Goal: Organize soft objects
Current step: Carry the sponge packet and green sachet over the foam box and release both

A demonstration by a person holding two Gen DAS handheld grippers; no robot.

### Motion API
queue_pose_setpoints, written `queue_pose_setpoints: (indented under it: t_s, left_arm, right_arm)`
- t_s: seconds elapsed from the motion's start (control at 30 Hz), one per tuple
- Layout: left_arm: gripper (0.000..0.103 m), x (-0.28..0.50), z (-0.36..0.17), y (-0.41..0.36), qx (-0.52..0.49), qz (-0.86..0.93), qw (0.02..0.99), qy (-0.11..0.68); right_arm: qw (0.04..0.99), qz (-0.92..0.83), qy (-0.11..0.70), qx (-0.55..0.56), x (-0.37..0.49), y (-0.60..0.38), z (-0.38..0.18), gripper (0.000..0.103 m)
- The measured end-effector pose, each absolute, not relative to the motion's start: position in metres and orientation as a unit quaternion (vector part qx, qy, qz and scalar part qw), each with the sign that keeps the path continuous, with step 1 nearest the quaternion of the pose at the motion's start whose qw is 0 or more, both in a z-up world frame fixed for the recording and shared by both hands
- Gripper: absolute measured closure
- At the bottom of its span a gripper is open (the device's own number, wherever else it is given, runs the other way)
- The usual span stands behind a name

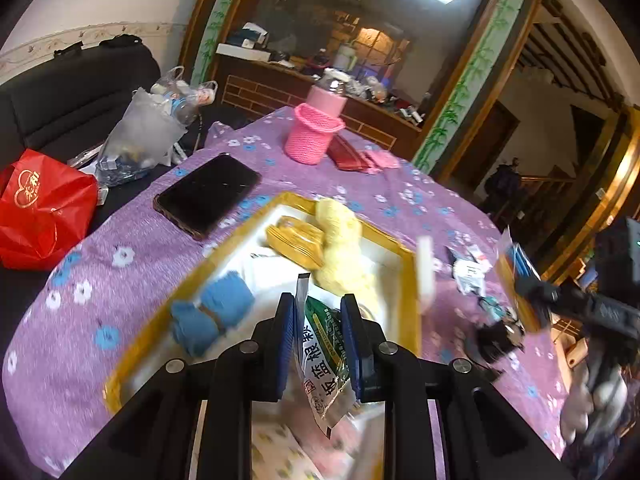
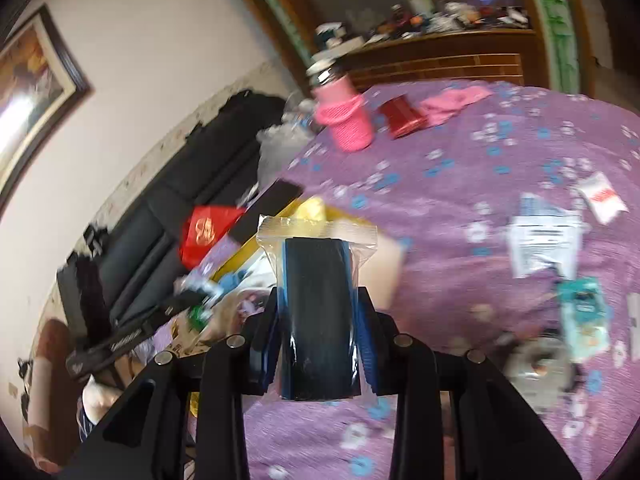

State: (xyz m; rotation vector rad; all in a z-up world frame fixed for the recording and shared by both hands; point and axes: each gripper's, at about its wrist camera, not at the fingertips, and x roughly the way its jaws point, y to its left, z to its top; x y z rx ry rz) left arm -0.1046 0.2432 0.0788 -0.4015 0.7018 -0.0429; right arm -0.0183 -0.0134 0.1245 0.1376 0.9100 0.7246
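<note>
**Two packets in hand, tray ahead**

Nearest me in the left wrist view, my left hand-held gripper (image 1: 318, 334) is clamped on a green-and-white sachet (image 1: 324, 360), which hangs slack between the blue pads. Just beyond it lies the yellow-rimmed tray (image 1: 410, 280) on the purple flowered cloth (image 1: 80, 340) over the desk. The tray already carries a blue knitted piece (image 1: 216, 316), a flat yellow pack (image 1: 296, 244) and a pale yellow fluffy item (image 1: 344, 248).

To do this well, I judge I should bring the sachet over a bare white patch of the tray and lower it until the bottom edge rests before letting the pads part. It is limp, so a drop from height could leave it draped over the rim.

My right hand-held gripper (image 2: 320, 312) is closed on a dark roll in a clear zip bag (image 2: 318, 280), held above the cloth with the tray beyond it.

Only the right view shows the loose packets still out on the cloth: a white-and-blue pouch (image 2: 544, 240), a teal packet (image 2: 586, 316) and a small white sachet (image 2: 602, 198). Only the left view shows the tray's contents clearly, plus the phone (image 1: 208, 194) beside it. Farther back, both show the pink knitted holder (image 1: 314, 132).
</note>
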Motion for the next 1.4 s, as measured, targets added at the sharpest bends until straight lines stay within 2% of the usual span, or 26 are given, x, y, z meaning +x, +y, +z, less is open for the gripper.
queue_pose_setpoints:
  t_s: [0.13, 0.2, 0.27, 0.5, 0.57, 0.63, 0.77, 0.8, 0.83, 0.9, 1.03, 1.17, 1.4]
  left_arm:
    - [0.074, -0.077, 0.062, 0.252, -0.185, 0.014, 0.911, 0.369]
    - [0.058, -0.077, 0.057, 0.260, -0.203, 0.016, 0.907, 0.369]
    - [0.049, -0.085, 0.057, 0.266, -0.221, 0.013, 0.907, 0.358]
    - [0.032, -0.135, 0.072, 0.279, -0.253, 0.011, 0.918, 0.306]
    - [0.030, -0.147, 0.074, 0.280, -0.257, 0.014, 0.919, 0.298]
    - [0.028, -0.155, 0.075, 0.281, -0.263, 0.015, 0.918, 0.297]
    - [0.025, -0.162, 0.079, 0.279, -0.274, 0.007, 0.916, 0.292]
    - [0.024, -0.163, 0.081, 0.277, -0.274, 0.004, 0.917, 0.290]
    - [0.024, -0.164, 0.083, 0.275, -0.274, 0.001, 0.918, 0.287]
    - [0.022, -0.164, 0.086, 0.269, -0.274, -0.006, 0.918, 0.286]
    - [0.022, -0.159, 0.088, 0.251, -0.257, -0.019, 0.920, 0.294]
    - [0.022, -0.143, 0.095, 0.224, -0.227, -0.042, 0.922, 0.310]
    - [0.022, -0.054, 0.108, 0.158, -0.138, -0.081, 0.924, 0.348]
  right_arm:
    - [0.821, 0.351, 0.449, 0.043, -0.016, 0.029, 0.114, 0.070]
    - [0.817, 0.349, 0.458, 0.031, -0.013, 0.048, 0.109, 0.070]
    - [0.816, 0.343, 0.465, 0.018, -0.008, 0.064, 0.104, 0.070]
    - [0.822, 0.306, 0.479, -0.018, 0.016, 0.103, 0.084, 0.070]
    - [0.829, 0.286, 0.480, -0.024, 0.025, 0.108, 0.078, 0.066]
    - [0.834, 0.275, 0.477, -0.022, 0.028, 0.108, 0.077, 0.051]
    - [0.841, 0.291, 0.456, 0.025, 0.022, 0.090, 0.097, 0.045]
    - [0.845, 0.294, 0.446, 0.032, 0.019, 0.083, 0.107, 0.041]
    - [0.852, 0.294, 0.431, 0.037, 0.015, 0.072, 0.118, 0.032]
    - [0.869, 0.285, 0.401, 0.048, 0.006, 0.046, 0.139, 0.024]
    - [0.887, 0.259, 0.376, 0.062, -0.005, -0.008, 0.159, 0.023]
    - [0.896, 0.218, 0.379, 0.078, -0.013, -0.067, 0.153, 0.023]
    - [0.896, 0.179, 0.390, 0.115, -0.027, -0.141, 0.129, 0.024]
